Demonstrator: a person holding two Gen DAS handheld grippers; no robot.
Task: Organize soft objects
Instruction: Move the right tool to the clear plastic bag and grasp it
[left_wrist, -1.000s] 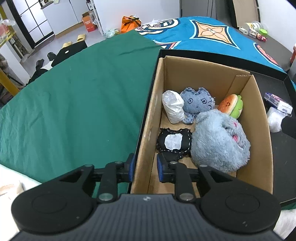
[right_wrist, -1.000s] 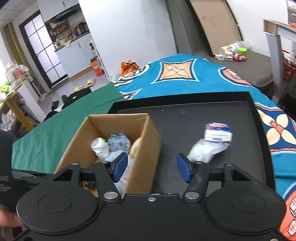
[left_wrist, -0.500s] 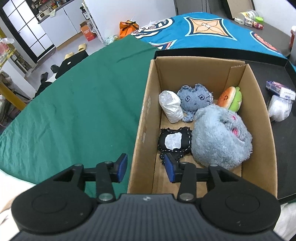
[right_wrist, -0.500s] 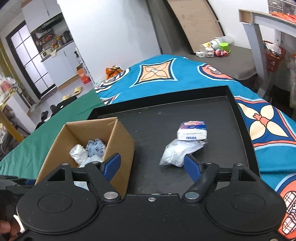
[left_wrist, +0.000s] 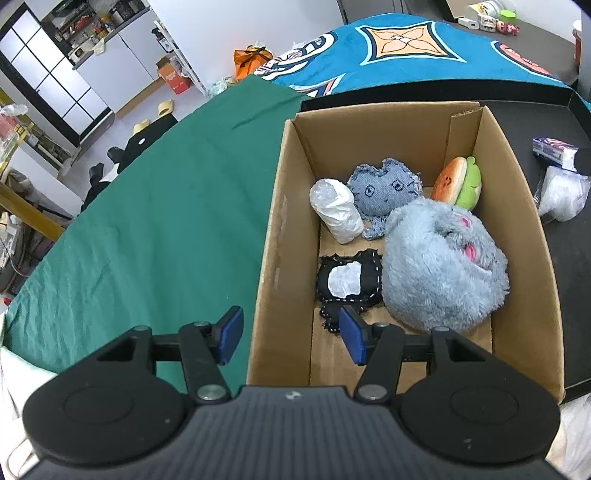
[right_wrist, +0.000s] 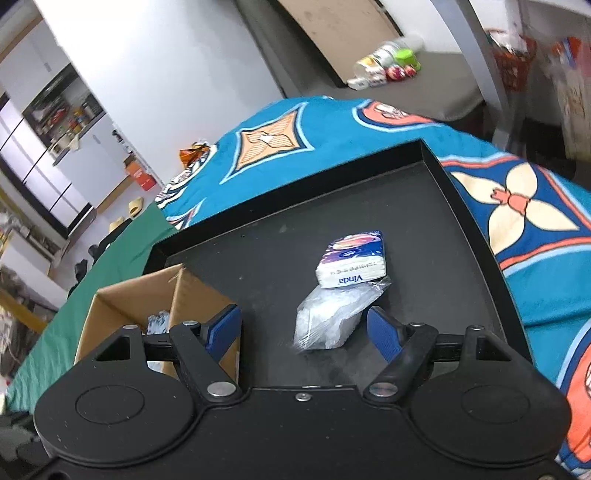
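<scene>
Cardboard box already holds five soft items, the grey plush largest. Clear plastic bag and Vinda tissue pack lie touching on the black tray. Right gripper gapes, empty, near the bag. Left gripper is opening astride the box wall, gripping nothing. Risk: slippery film may escape the pads, or drag the tissue pack along.

two downward wrist views, shared cardboard box

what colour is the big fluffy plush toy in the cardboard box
Pale grey-blue with small pink patches; the big fluffy plush toy shows best in the left wrist view.
</scene>
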